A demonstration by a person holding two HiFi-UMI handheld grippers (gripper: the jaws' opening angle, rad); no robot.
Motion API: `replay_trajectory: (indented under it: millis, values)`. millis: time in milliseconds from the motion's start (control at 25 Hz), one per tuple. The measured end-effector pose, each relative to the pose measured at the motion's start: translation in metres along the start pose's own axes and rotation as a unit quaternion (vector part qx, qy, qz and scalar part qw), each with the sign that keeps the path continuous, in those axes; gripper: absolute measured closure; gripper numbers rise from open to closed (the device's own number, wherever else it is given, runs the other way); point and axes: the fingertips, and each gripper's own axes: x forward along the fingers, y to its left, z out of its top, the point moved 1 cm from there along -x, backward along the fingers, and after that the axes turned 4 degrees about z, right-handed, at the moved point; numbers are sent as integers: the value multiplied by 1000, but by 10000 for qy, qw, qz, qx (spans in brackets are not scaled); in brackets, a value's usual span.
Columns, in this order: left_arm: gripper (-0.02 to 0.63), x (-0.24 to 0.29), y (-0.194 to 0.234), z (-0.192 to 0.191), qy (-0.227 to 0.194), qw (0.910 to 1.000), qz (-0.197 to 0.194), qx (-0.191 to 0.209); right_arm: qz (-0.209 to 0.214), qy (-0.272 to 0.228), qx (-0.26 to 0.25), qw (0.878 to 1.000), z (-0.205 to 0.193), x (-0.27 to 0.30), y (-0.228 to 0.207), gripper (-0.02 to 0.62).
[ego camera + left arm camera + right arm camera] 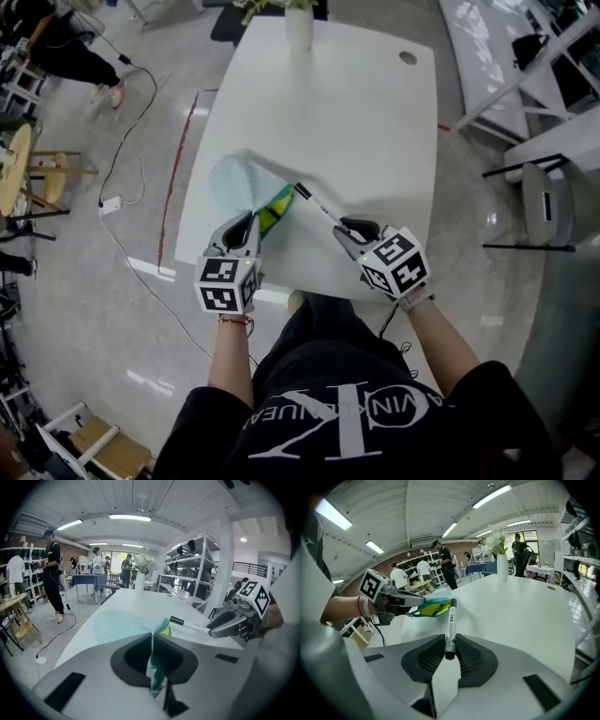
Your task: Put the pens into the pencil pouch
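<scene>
Far left there's grey floor (84,281) with a white cable (127,258) running across it, then the white counter (375,112) starts.

The left hand-held gripper (247,223) sits over the counter's near left part. Its jaws are pinched nearly together on the pouch (236,181). In the left gripper view you can see the fabric edge squeezed right between the pads (161,660). The pouch is pale blue mesh with a green and yellow bit at the end by the jaws. The blue body fans out away from the person, over the left side of the counter.

Next over is the pen (317,208), white barrel with a black cap. It runs diagonally, cap end pointing at the green/yellow mouth of the pouch and sitting just beside it. Can't tell if it's actually touching the fabric. It's off the counter, not in the pouch.

The right hand-held gripper (349,231) has that pen by its back end. The jaws are partway closed with the barrel clamped between them, clear as day in the right gripper view.

At the far end of the counter there's a white vase (299,26) with flowers.
</scene>
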Motion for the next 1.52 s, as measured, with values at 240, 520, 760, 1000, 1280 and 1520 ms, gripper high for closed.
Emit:
replay_trajectory:
  millis: [240,520,760,1000,1280,1520]
  values:
    - [592,-7,6,-2,-58,9999,87,-88,286,81,-200,9994,4,5,26,514]
    - [592,-13,6,1,-135,9998,59,-94,433,327,-373,9978,-2,13,43,514]
    - [592,-15,-6,3,-113,9998,-88,104,428,538,-289,9972,-1,22,44,512]
    - [592,-16,-22,-4,9,9987,-238,440,449,780,-252,9956,0,31,40,512]
    - [594,-19,-41,-13,95,9966,-430,700,517,912,-244,9942,2,37,38,511]
    - [594,-21,-48,-14,76,9965,-551,620,613,923,-186,9937,5,45,42,511]
